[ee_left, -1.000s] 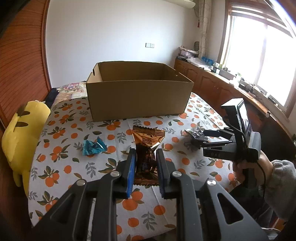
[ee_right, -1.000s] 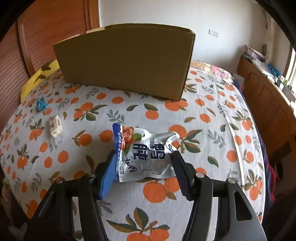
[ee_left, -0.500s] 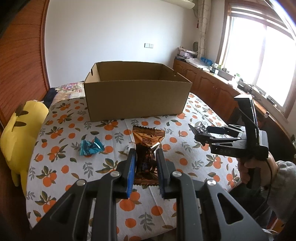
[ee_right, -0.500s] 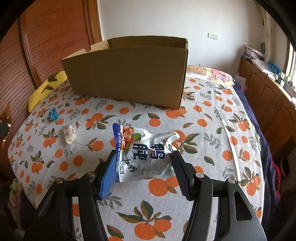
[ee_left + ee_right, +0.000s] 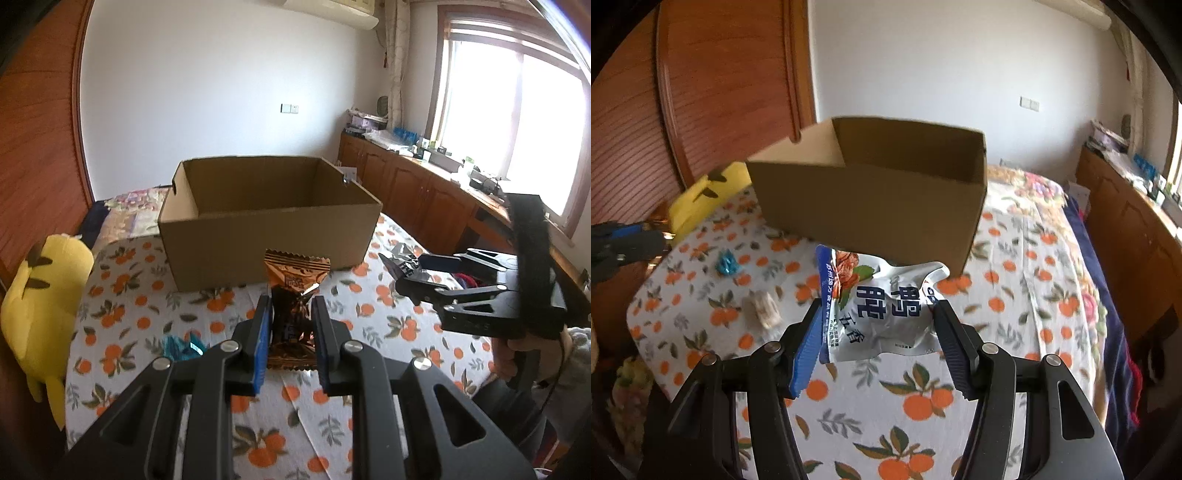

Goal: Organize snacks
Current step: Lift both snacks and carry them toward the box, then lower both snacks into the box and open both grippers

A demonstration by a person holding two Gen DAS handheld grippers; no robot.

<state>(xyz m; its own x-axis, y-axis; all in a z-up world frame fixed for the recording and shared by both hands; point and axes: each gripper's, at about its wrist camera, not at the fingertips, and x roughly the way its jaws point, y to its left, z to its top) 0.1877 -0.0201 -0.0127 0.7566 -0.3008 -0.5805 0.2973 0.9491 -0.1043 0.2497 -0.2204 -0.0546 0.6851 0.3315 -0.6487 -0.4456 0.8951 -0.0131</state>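
Note:
An open cardboard box (image 5: 266,236) (image 5: 879,199) stands on the far half of a table with an orange-print cloth (image 5: 147,306). My left gripper (image 5: 291,306) is shut on a brown snack packet (image 5: 295,291), held up above the cloth in front of the box. My right gripper (image 5: 879,314) is shut on a silver and blue snack bag (image 5: 879,310), also lifted off the table; it shows at the right of the left wrist view (image 5: 402,273). A crumpled blue wrapper (image 5: 727,263) (image 5: 181,347) and a small beige snack (image 5: 761,312) lie on the cloth.
A yellow plush toy (image 5: 44,291) sits at the table's left edge. A person's hand (image 5: 517,350) holds the right gripper's handle. Wooden cabinets (image 5: 424,195) run under the window on the right, a wooden panel wall (image 5: 701,92) on the left.
Both grippers have risen with their packets, and the inside of the box now shows in both views. The right gripper has lifted its bag clear of the cloth.

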